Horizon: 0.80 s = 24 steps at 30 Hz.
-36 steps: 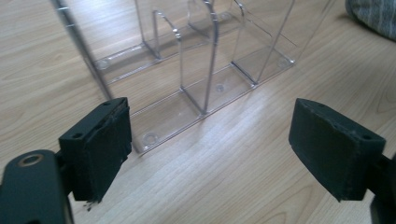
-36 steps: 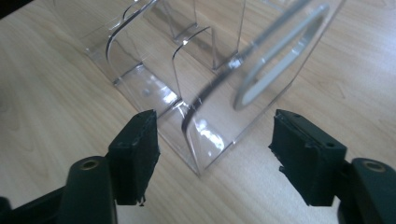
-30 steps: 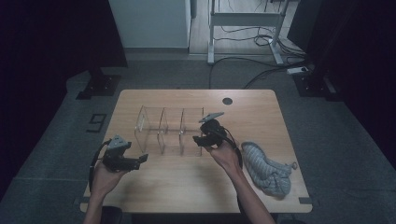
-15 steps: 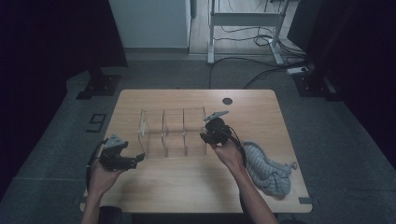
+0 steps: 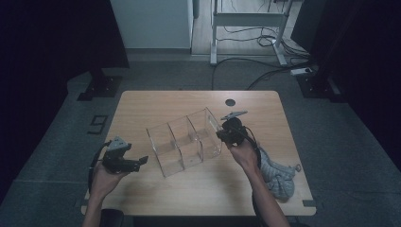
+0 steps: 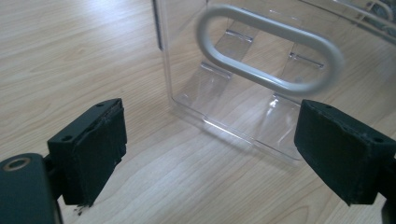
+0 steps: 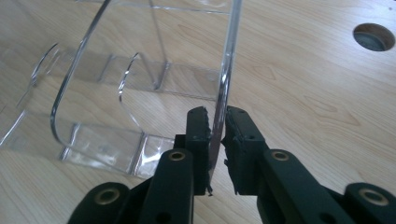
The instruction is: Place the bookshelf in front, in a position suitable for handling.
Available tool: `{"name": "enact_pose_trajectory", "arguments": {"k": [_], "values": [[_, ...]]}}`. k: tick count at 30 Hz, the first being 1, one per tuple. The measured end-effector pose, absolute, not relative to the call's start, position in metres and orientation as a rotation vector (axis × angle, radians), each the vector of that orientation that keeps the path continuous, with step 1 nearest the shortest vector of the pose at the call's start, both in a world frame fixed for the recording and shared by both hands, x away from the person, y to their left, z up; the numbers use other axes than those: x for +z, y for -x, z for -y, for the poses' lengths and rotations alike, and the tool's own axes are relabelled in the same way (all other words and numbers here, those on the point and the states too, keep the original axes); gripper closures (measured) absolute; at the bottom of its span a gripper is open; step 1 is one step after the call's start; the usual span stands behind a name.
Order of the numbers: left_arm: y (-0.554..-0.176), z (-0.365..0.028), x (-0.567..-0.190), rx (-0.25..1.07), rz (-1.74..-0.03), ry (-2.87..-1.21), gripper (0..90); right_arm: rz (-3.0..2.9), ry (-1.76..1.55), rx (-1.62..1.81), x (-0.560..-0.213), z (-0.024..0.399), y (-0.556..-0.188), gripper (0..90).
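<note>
High view first, nearest me: my left gripper (image 5: 137, 162) hovers low over the wooden table (image 5: 198, 194) at its near left part, jaws wide apart and holding nothing, aimed at the near end of the clear acrylic organizer (image 5: 185, 141). My left gripper view (image 6: 210, 154) confirms it: the two black pads stand far from each other with bare wood between them, and just ahead is the organizer's end wall with its frosted oval handle cut-out (image 6: 268, 49), not touched. Near the table's right edge, beside my right forearm, lies a bundle of grey cloth (image 5: 276, 172). A little farther in, the organizer sits slantwise at mid-table, three open compartments in a row, its far right end wall by my right gripper (image 5: 221, 135). My right gripper view (image 7: 216, 135) shows the jaws, which have just been closing, now clamped on that thin clear end wall, one pad on each face of the pane near its lower edge. Beyond it, toward the table's far edge, is a round cable hole (image 5: 230, 102). Past the table, on the grey floor at the left, a dark mat piece carries what reads as a "9" (image 5: 98, 124); I can make out no brand or label on the organizer or on my grippers.
</note>
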<state>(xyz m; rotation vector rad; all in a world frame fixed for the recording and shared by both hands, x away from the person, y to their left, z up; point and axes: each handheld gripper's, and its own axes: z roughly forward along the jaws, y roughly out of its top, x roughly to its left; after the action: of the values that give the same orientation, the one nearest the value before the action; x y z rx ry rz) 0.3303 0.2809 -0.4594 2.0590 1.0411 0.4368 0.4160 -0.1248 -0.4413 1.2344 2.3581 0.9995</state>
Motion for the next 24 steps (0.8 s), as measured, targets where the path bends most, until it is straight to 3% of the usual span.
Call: {"name": "enact_pose_trajectory", "arguments": {"k": [11, 24], "values": [[-0.335, -0.254, -0.46, 0.413, -0.931, -2.091, 9.5, -2.363, -1.217, 0.977, -0.441, 0.146, -0.414, 85.4], [-0.337, -0.234, -0.463, 0.405, -0.846, -2.084, 12.2, -2.389, -1.178, 0.976, -0.441, 0.153, -0.41, 85.5]]}}
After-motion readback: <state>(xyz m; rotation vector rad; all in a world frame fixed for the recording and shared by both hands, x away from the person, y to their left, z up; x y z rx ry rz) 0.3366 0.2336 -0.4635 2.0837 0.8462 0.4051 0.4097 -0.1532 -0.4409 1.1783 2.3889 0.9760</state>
